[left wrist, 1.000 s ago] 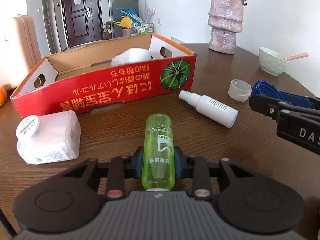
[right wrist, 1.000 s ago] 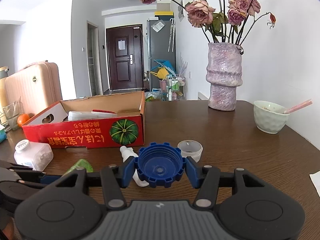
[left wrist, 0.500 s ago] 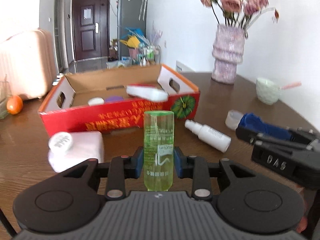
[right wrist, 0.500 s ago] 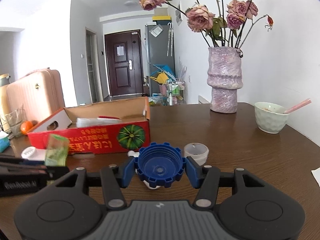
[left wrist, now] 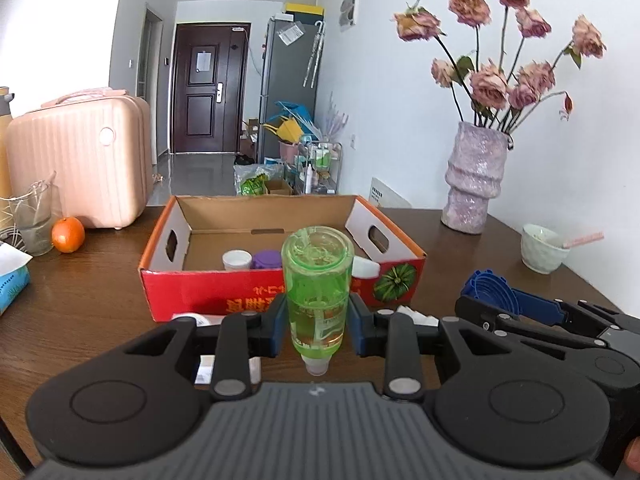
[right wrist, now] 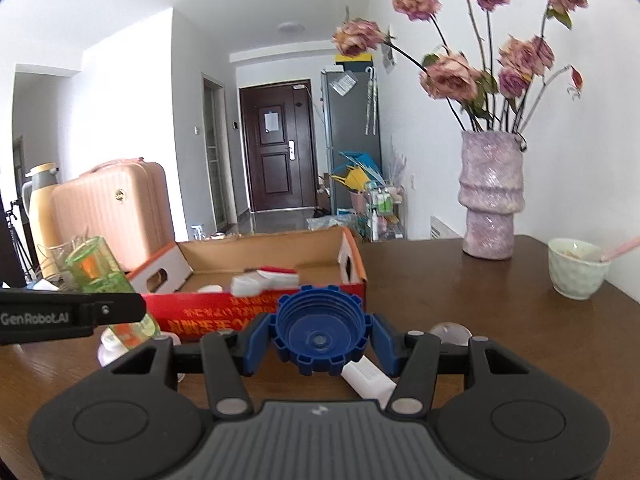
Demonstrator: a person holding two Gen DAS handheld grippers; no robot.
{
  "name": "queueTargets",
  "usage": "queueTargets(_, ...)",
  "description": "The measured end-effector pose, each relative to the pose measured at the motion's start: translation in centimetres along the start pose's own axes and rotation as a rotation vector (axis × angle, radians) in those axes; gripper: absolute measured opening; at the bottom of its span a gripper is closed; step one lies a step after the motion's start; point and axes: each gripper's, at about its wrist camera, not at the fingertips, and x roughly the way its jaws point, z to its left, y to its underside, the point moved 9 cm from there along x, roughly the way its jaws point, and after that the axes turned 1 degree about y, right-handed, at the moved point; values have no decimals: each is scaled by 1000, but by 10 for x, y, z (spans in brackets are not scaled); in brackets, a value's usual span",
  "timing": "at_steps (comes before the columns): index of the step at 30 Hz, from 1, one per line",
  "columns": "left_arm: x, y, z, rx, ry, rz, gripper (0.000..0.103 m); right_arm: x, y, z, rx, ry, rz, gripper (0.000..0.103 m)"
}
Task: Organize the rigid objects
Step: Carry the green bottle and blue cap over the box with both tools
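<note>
Green bottle (left wrist: 317, 284), base up and cap down, clamped in the left tongs (left wrist: 318, 330) above the table (left wrist: 80, 312), near the red box (left wrist: 280, 276). Blue cap (right wrist: 319, 330) gripped edgewise in the right tongs (right wrist: 319, 342), to the right. White spray bottle (right wrist: 366, 378) lies beneath on the table.

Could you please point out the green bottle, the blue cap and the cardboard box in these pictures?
green bottle (left wrist: 318, 280), left wrist view, on its clear body above the pads.
blue cap (right wrist: 320, 334), right wrist view, on its hollow inside.
cardboard box (left wrist: 208, 294), left wrist view, on its red front wall.
</note>
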Motion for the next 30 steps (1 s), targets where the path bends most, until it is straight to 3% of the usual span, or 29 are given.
queueTargets(14, 1, -39, 36, -68, -50, -89, 31, 18, -37, 31, -4, -27, -52, 53)
queueTargets(30, 46, -62, 55, -93, -86, -85, 32, 72, -63, 45, -9, -36, -43, 53)
